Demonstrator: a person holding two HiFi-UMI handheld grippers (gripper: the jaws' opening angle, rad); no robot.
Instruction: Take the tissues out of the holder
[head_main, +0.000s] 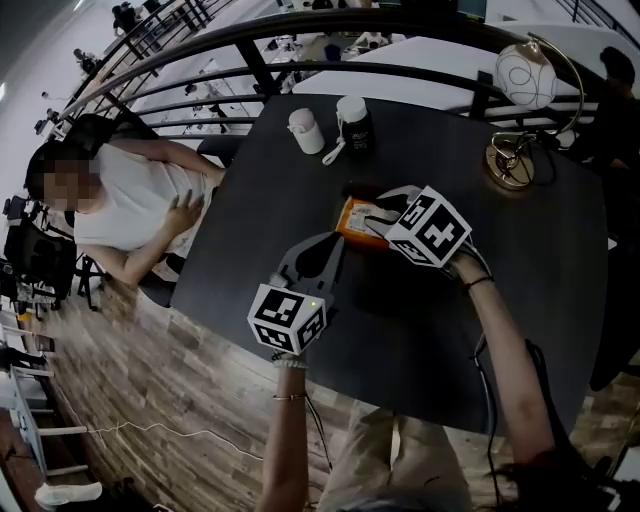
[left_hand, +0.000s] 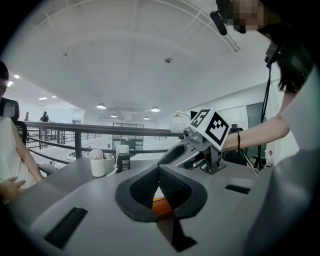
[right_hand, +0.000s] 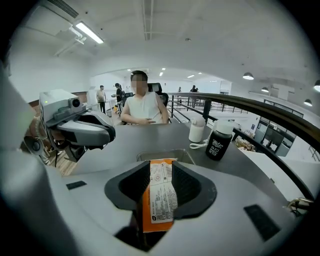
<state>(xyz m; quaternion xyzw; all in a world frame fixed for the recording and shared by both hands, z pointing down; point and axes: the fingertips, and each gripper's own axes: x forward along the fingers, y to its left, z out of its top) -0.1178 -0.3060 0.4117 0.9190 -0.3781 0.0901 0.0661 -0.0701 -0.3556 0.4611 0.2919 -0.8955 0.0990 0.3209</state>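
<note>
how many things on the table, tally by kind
bottles: 2, white bottle and black bottle
tissue pack: 1
holder: 1
lamp: 1
total: 5

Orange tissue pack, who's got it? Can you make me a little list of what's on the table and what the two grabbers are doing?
Pack: orange tissue pack with a white label, pinched between the right gripper's jaws
Holder: clear shallow tray, on the table just behind the pack
Left gripper: jaws together, tips close to the pack
Table: dark flat top
Also there: white bottle and black bottle with white cap, side by side at the far edge
</note>
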